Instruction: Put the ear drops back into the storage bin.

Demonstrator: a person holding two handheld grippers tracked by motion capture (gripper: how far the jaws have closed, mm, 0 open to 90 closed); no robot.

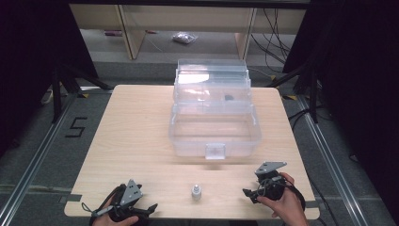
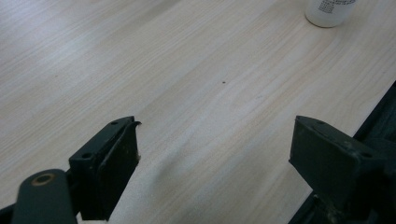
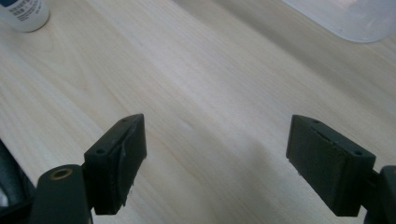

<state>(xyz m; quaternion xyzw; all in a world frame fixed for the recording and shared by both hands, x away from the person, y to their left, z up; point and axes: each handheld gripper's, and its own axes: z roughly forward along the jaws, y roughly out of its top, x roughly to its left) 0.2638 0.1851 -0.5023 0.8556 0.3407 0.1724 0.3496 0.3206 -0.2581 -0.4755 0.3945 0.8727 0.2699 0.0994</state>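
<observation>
While both grippers rest low at the bench [image 1: 136,122] near edge, the small white bottle [image 1: 196,191] stands upright between left gripper [image 1: 149,210] and right gripper [image 1: 249,194]; both sets of fingers [image 3: 116,158] are spread, holding nothing.

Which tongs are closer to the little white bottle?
Left, narrowly. The left tongs sit low to the left of the bottle; the right tongs sit to its right.

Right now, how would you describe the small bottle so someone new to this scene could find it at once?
Start at the clear plastic box in the middle of the wooden table, then come toward the near edge. The small white bottle stands upright there, alone between the left gripper and right gripper. It is the only loose item on the bare wood.
</observation>
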